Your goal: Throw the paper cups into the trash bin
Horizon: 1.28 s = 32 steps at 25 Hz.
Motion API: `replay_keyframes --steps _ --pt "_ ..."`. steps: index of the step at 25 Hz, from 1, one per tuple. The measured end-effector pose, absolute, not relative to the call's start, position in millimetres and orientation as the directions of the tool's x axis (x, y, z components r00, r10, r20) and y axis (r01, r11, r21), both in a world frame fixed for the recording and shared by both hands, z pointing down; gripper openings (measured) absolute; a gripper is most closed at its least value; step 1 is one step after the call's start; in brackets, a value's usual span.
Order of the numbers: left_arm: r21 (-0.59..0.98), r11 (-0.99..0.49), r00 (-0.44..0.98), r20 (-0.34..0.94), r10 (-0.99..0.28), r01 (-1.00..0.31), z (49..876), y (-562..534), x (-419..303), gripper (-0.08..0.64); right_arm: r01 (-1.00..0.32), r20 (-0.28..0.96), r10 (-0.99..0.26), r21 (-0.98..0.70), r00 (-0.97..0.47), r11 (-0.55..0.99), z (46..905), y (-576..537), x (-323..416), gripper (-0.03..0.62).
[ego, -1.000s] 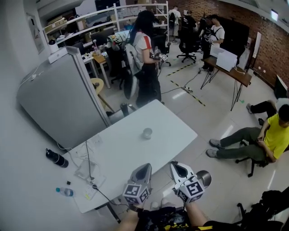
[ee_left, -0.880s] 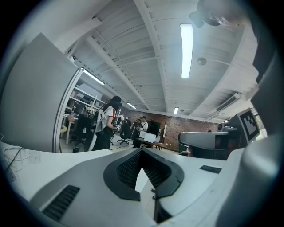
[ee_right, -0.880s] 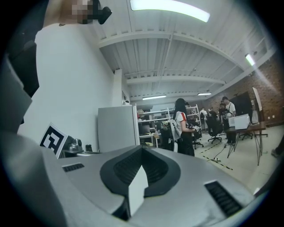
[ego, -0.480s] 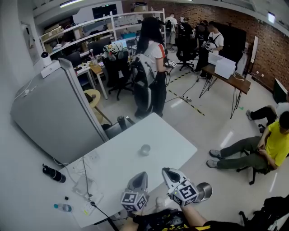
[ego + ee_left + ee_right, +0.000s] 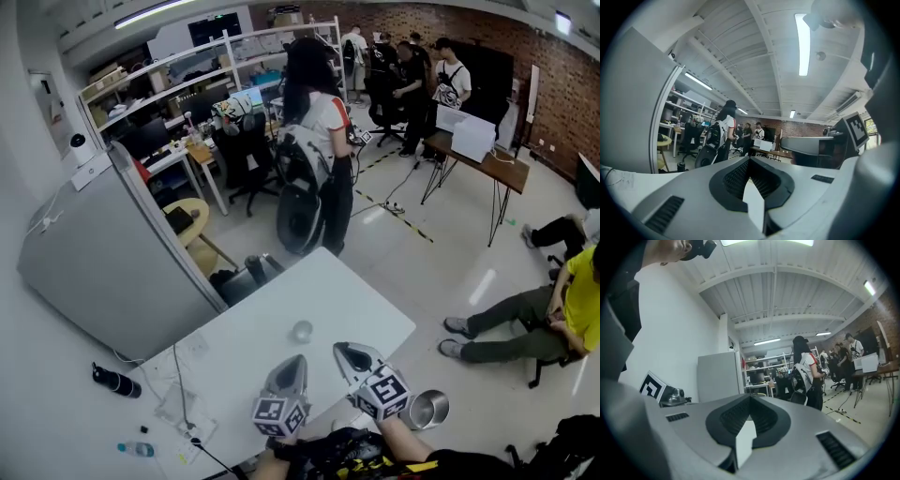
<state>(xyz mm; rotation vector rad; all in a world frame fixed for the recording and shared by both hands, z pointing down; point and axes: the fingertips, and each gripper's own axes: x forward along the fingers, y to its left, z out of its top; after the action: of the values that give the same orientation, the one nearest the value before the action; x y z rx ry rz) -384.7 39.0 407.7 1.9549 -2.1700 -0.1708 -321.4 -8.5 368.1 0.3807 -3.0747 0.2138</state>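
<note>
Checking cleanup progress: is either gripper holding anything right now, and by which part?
Nothing is held. The left gripper and the right gripper both have jaws together with nothing between them. The paper cup stands untouched on the white table.

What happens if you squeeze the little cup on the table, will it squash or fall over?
The cup looks small and open-topped, so it is probably light and would likely squash under a hard squeeze. It stands upright, alone on the smooth white table, so a push may slide or tip it.
</note>
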Motion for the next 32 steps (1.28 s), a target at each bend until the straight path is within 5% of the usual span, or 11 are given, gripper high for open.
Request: replay_keyframes --steps 22,28,32 --pt "0.249 0.189 -0.151 0.165 -0.975 -0.95 444 60 -425 0.003 -0.176 0.154 -0.165 -0.065 -0.974 0.982 421 3 -370 0.008" --pt "0.249 0.254 -0.2 0.223 -0.954 -0.935 462 84 -446 0.003 -0.163 0.202 -0.14 -0.099 -0.969 0.982 472 5 -387 0.189" --pt "0.238 0.303 -0.243 0.251 -0.937 -0.923 469 102 -456 0.003 -0.199 0.338 -0.134 -0.165 -0.931 0.966 553 -4 -396 0.322"
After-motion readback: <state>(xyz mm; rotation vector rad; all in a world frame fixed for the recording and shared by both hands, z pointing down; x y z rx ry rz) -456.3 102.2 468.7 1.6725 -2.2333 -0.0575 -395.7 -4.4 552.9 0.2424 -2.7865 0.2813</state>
